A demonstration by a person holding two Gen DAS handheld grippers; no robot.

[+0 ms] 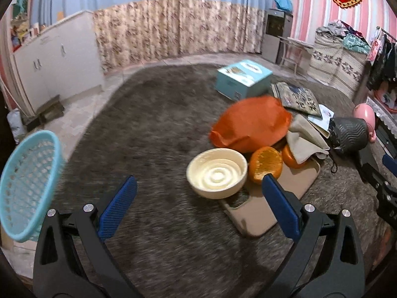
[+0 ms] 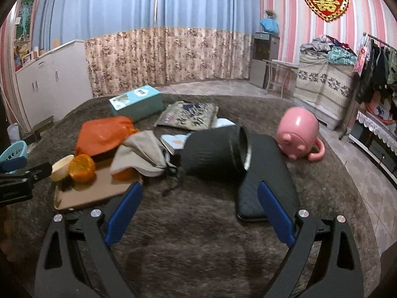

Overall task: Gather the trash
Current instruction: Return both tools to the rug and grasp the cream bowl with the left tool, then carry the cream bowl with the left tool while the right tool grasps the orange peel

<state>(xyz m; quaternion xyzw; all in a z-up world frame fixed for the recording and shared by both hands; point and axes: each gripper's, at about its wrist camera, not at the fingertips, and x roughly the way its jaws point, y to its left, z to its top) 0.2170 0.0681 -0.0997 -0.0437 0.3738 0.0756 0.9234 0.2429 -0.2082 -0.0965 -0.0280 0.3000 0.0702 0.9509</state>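
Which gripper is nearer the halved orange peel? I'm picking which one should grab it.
Left. The left gripper hovers open just short of the orange peel; the right gripper is off to its right, facing the black pouch.

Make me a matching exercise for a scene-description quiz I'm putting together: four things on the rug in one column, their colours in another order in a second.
Things:
1. bowl
2. piggy bank
3. plastic bag
4. box

Colours:
A. pink
B. teal
C. cream
D. orange

Pairs: 1-C, 2-A, 3-D, 4-B
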